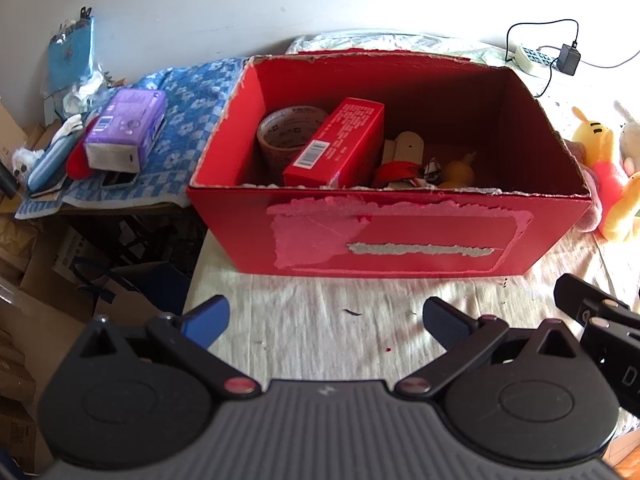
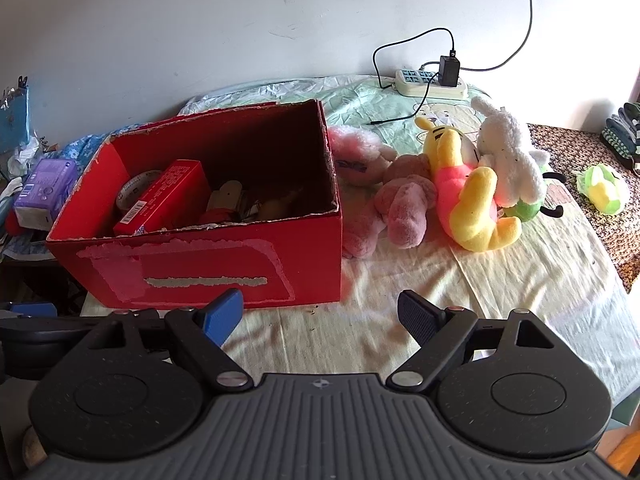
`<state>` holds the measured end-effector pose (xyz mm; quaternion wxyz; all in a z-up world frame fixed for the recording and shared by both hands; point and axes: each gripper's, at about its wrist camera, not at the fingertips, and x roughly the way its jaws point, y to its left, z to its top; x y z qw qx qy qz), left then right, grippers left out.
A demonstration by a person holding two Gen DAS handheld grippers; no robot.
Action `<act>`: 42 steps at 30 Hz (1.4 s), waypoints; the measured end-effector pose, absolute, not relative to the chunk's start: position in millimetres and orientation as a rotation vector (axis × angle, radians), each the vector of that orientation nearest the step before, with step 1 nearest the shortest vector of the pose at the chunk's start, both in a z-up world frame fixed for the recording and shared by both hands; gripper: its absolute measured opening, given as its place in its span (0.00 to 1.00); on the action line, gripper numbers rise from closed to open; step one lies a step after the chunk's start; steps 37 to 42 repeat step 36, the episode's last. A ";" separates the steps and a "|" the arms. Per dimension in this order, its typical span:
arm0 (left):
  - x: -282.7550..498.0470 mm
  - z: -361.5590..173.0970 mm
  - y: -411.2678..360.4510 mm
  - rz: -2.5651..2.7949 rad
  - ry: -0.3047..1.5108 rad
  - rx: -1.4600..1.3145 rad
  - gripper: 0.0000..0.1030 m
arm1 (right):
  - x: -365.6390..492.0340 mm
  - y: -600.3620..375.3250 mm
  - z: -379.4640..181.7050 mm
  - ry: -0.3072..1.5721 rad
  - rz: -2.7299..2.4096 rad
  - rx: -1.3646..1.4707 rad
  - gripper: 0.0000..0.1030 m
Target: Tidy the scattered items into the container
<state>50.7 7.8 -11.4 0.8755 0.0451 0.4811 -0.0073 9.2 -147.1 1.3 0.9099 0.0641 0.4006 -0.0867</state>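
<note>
A red cardboard box (image 1: 400, 240) (image 2: 200, 264) stands open on the cloth-covered table. Inside lie a red carton (image 1: 336, 144) (image 2: 164, 200), a tape roll (image 1: 280, 128), a wooden piece (image 1: 404, 146) and a yellowish toy (image 1: 458, 172). Right of the box lie plush toys: pink (image 2: 360, 160), mauve (image 2: 404, 208), yellow bear (image 2: 468, 196) (image 1: 600, 152), white rabbit (image 2: 508, 156). My left gripper (image 1: 326, 320) is open and empty in front of the box. My right gripper (image 2: 320, 314) is open and empty near the box's front right corner.
A purple tissue pack (image 1: 126, 130) sits on a blue cloth (image 1: 192, 92) left of the box. A power strip (image 2: 432, 82) with adapter and cables lies at the back. A green toy (image 2: 602, 188) lies far right. Cardboard boxes (image 1: 36, 272) stand below the table's left edge.
</note>
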 end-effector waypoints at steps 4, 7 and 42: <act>51.8 -11.4 1.5 -0.026 0.996 0.108 1.00 | 7.4 -151.4 0.0 0.825 -0.193 0.139 0.84; 51.8 -12.2 -4.1 -0.033 0.992 0.125 1.00 | 7.1 -153.5 -0.6 0.824 -0.201 0.146 0.84; 58.4 -7.0 5.2 0.028 0.946 0.131 1.00 | 20.8 -141.4 1.6 0.802 -0.164 0.141 0.84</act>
